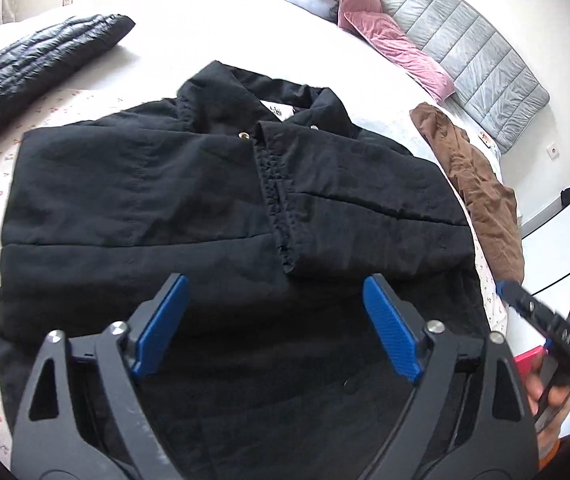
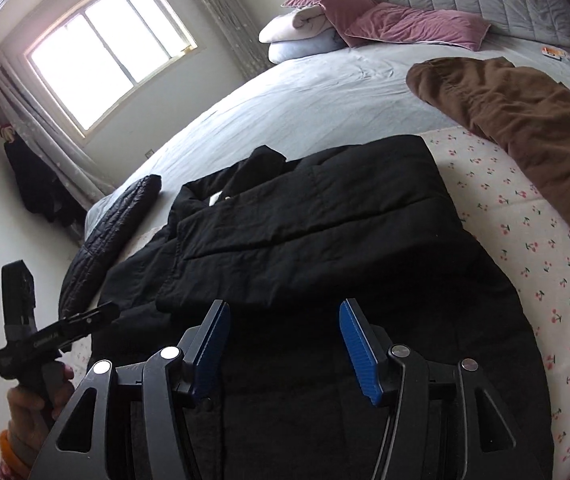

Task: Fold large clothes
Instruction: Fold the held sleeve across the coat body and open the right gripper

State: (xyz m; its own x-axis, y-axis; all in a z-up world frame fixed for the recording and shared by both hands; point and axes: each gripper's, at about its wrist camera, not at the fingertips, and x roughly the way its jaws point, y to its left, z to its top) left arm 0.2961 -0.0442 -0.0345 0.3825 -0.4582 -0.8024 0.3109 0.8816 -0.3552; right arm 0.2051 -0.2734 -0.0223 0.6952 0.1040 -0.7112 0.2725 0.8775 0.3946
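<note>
A large black padded jacket (image 1: pixel 157 208) lies flat on the bed, collar and white label at the far end, snap buttons showing. Both sleeves are folded in across its front; the right sleeve's ruffled cuff (image 1: pixel 281 216) lies near the middle. My left gripper (image 1: pixel 275 280) hovers over the jacket's lower half, open, with nothing between its blue pads. In the right wrist view the same jacket (image 2: pixel 325 216) shows the folded sleeve as a raised band. My right gripper (image 2: pixel 285 304) hangs above its near part, open and empty.
A black quilted puffer (image 1: pixel 33 60) lies at the bed's far left and a brown garment (image 2: pixel 525 120) at the right. Pink pillows (image 2: pixel 397 24) rest by the grey headboard (image 1: pixel 477 52). The cherry-print sheet (image 2: pixel 525 240) shows beside the jacket. A hand (image 2: pixel 33 396) holds the left gripper's handle.
</note>
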